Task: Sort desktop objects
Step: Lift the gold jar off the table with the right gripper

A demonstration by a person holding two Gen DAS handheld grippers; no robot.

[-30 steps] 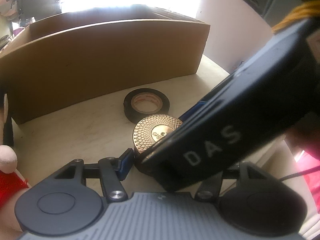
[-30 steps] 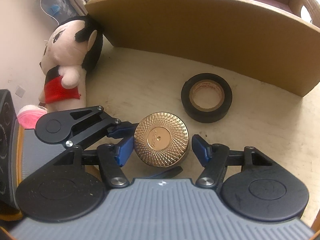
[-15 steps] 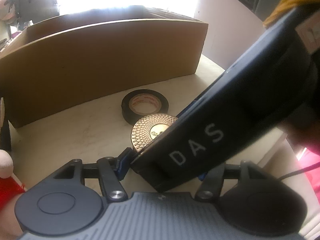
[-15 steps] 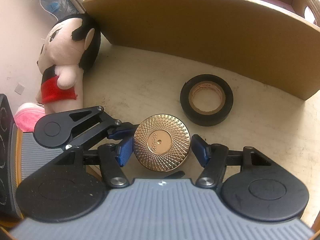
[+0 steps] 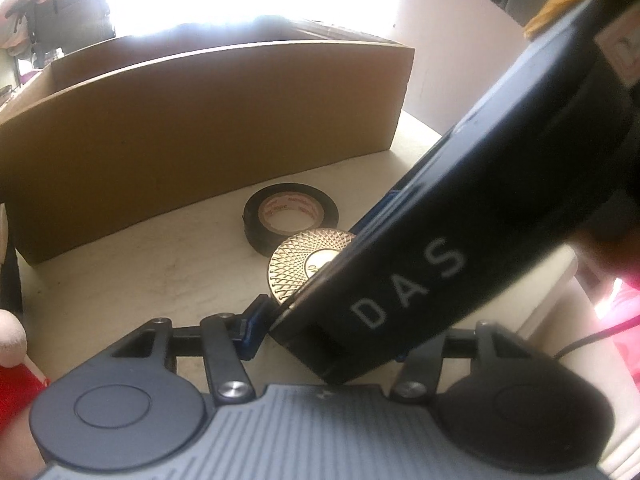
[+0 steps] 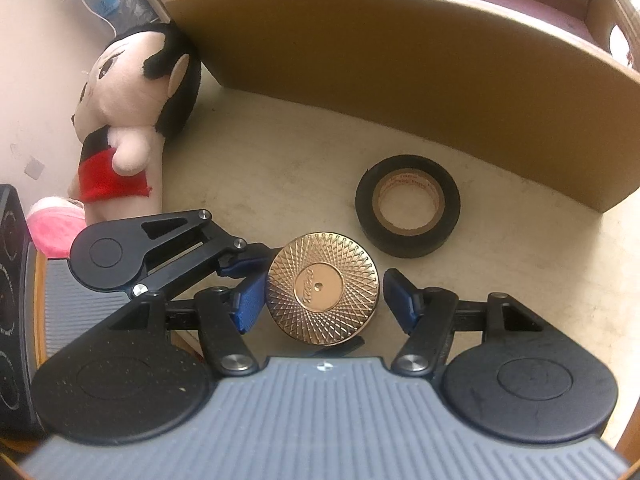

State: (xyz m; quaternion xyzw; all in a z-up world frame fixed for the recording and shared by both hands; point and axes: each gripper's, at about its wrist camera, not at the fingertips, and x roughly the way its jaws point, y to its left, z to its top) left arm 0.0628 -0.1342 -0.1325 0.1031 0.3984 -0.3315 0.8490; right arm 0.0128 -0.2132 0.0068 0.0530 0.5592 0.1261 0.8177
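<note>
A round gold tin with a patterned lid (image 6: 322,287) sits on the cream tabletop between the blue pads of my right gripper (image 6: 326,298), which is open around it; the left pad touches or nearly touches its side, the right pad stands apart. My left gripper (image 5: 320,328) is open, and one of its fingers (image 6: 240,264) reaches the tin from the left. The right gripper's black body (image 5: 440,256) crosses the left wrist view and hides half the tin (image 5: 304,264). A black tape roll (image 6: 408,206) lies flat just beyond the tin; it also shows in the left wrist view (image 5: 291,216).
A long cardboard box (image 6: 400,60) stands open-topped at the back of the table (image 6: 260,160); it shows in the left wrist view (image 5: 200,120). A plush doll with black hair and red shorts (image 6: 128,120) leans at its left end. A pink object (image 6: 52,224) lies left of the doll.
The right gripper has crept forward a little around the tin. The tin and tape roll have stayed in place, and both grippers have stayed open.
</note>
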